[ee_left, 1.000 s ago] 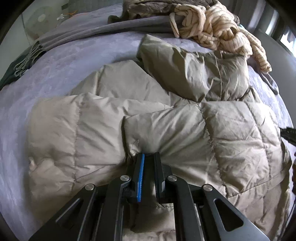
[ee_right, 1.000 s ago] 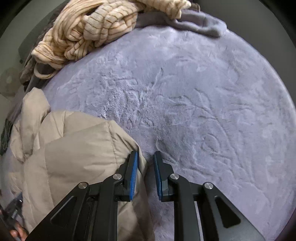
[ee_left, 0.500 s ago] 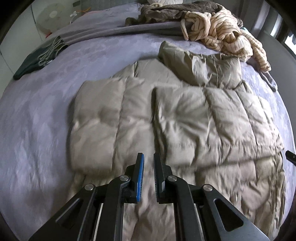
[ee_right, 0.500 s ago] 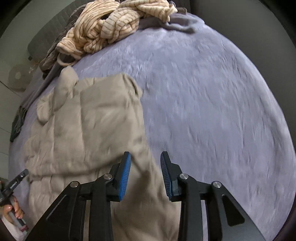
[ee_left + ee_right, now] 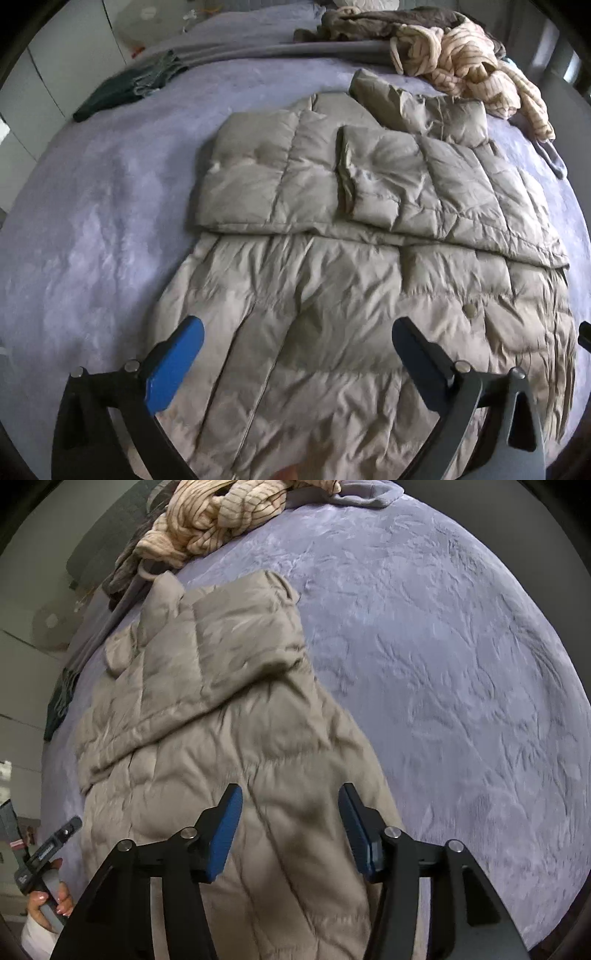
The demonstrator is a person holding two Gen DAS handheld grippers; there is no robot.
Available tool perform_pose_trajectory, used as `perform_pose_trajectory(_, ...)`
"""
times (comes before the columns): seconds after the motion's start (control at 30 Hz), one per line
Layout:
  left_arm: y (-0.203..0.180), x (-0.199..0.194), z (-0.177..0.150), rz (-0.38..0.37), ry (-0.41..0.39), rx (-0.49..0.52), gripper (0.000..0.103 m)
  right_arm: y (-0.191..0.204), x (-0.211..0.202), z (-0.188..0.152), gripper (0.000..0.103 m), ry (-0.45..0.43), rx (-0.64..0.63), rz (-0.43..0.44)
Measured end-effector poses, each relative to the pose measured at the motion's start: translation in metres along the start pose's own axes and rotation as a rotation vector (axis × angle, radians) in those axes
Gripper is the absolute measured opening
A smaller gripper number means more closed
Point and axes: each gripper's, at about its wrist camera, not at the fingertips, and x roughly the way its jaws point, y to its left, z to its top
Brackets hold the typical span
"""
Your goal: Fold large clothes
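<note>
Nearby, striped knit heap (image 5: 476, 62), dark scarf (image 5: 125, 92), bedspread (image 5: 443, 664).

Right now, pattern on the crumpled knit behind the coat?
Cream with thin dark stripes; clearest in the left wrist view.

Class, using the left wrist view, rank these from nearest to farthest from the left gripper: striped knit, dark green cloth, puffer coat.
1. Puffer coat: directly under the open left gripper.
2. Dark green cloth: far left, on the bed.
3. Striped knit: far right, past the coat's folded top; only slightly farther than the cloth.

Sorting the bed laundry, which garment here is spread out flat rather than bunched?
The beige puffer coat in front; the striped cream garment lies bunched.
</note>
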Motion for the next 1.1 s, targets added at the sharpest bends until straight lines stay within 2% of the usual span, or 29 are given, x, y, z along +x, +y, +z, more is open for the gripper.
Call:
perform_pose_trajectory(0.1,0.006,-0.008,-0.016,0.022,0.013,-0.036,0.102,-0.001,-0.006,-0.013,0.061,0.027,-0.005,0.019)
perform_pose_trajectory(0.17,0.009,-0.011,-0.024,0.021,0.040,-0.036,0.102,-0.001,-0.008,-0.023,0.066,0.054,-0.005,0.036)
perform_pose_trajectory(0.2,0.011,-0.014,-0.030,0.026,0.046,-0.045,0.102,-0.001,-0.010,-0.029,0.072,0.067,-0.005,0.046)
perform_pose_trajectory(0.3,0.014,-0.024,-0.048,-0.008,0.082,-0.057,0.102,0.002,-0.014,-0.043,0.074,0.090,-0.008,0.074)
perform_pose_trajectory(0.33,0.014,-0.027,-0.053,-0.004,0.087,-0.060,0.102,0.003,-0.016,-0.048,0.083,0.100,-0.007,0.084)
perform_pose_trajectory(0.37,0.016,-0.031,-0.059,0.002,0.087,-0.063,0.102,0.004,-0.017,-0.054,0.087,0.113,-0.002,0.098)
perform_pose_trajectory(0.47,0.021,-0.040,-0.073,0.002,0.104,-0.076,0.102,0.007,-0.022,-0.069,0.087,0.131,0.023,0.128)
perform_pose_trajectory(0.63,0.039,-0.046,-0.092,-0.022,0.122,-0.108,0.102,0.015,-0.025,-0.092,0.087,0.150,0.054,0.130)
perform_pose_trajectory(0.9,0.072,-0.051,-0.128,-0.080,0.146,-0.086,0.102,0.023,-0.027,-0.139,0.087,0.157,0.158,0.162)
perform_pose_trajectory(0.97,0.083,-0.051,-0.139,-0.111,0.160,-0.104,0.102,0.024,-0.029,-0.150,0.102,0.151,0.181,0.171)
perform_pose_trajectory(1.1,0.101,-0.050,-0.157,-0.180,0.193,-0.145,0.102,0.018,-0.033,-0.173,0.103,0.142,0.248,0.209)
